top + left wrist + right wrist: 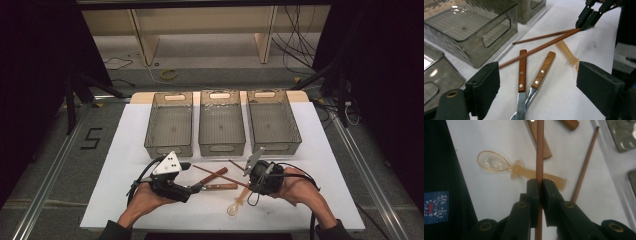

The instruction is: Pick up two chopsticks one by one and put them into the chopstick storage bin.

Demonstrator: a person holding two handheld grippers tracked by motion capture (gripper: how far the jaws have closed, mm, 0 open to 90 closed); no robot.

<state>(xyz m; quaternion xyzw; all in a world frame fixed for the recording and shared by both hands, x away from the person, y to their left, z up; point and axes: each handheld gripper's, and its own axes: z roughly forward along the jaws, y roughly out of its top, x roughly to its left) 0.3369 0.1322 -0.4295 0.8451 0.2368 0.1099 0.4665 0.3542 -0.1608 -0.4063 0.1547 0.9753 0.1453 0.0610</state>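
Near the bench's point(125, 200) six o'clock edge, the right gripper point(539, 185) has its jaws clamped on one wooden chopstick point(539, 150). At nine o'clock of it, the left gripper point(537, 82) gapes wide, empty, over two wooden-handled knives point(522, 72).

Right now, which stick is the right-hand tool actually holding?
Look in front of the three grey bins on the white table. Two thin brown chopsticks are there; the held chopstick is pinched in the right gripper, while the other chopstick lies free.
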